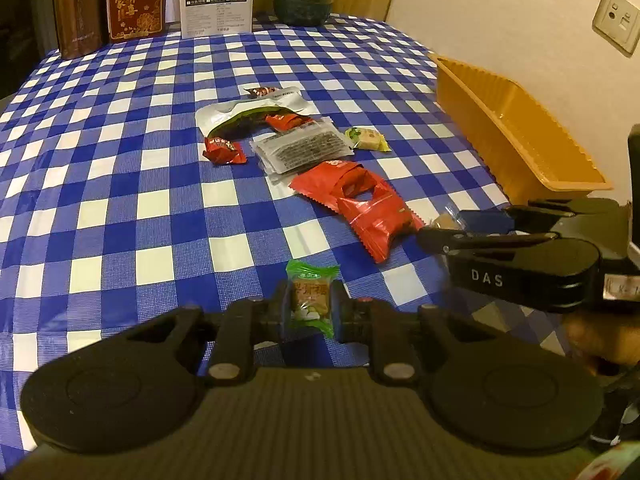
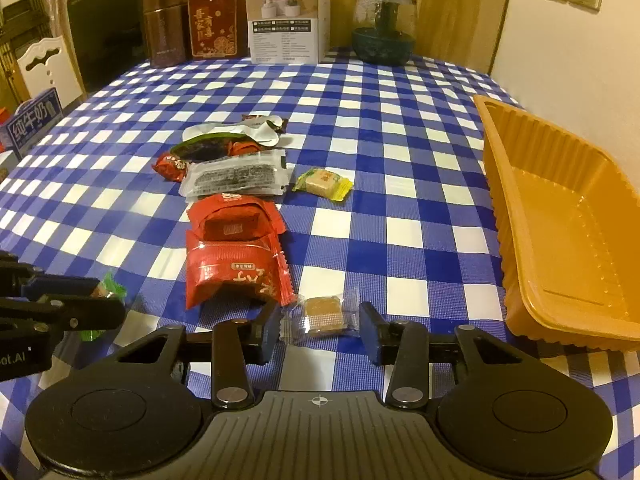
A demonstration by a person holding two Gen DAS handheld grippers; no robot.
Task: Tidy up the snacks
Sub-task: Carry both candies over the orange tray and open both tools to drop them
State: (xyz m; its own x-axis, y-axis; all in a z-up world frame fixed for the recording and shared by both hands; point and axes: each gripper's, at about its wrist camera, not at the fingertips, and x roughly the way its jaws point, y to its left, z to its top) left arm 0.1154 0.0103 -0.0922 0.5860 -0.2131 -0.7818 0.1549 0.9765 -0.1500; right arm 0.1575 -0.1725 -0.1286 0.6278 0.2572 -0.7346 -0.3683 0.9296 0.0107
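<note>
My left gripper (image 1: 310, 302) is shut on a small green-wrapped cake (image 1: 311, 280), held just above the checked cloth; in the right wrist view that left gripper (image 2: 96, 298) shows at the left edge with the green-wrapped cake (image 2: 114, 286) sticking out of it. My right gripper (image 2: 320, 322) stands open on either side of a clear-wrapped brown sweet (image 2: 322, 312) that lies on the table, its pads close to the wrapper's ends without pressing. From the left wrist view the right gripper (image 1: 464, 224) is at the right, by the clear-wrapped brown sweet (image 1: 442, 222). An orange tray (image 2: 560, 248) sits empty at the right.
Two red packets (image 2: 234, 268), a grey sesame bar (image 2: 236, 178), a yellow-green cake (image 2: 324, 182), small red sweets (image 2: 170, 166) and a silver pouch (image 2: 240, 132) lie mid-table. Tins (image 2: 166, 24), boxes (image 2: 286, 16) and a glass jar (image 2: 382, 28) line the far edge. A wall runs behind the orange tray (image 1: 520, 136).
</note>
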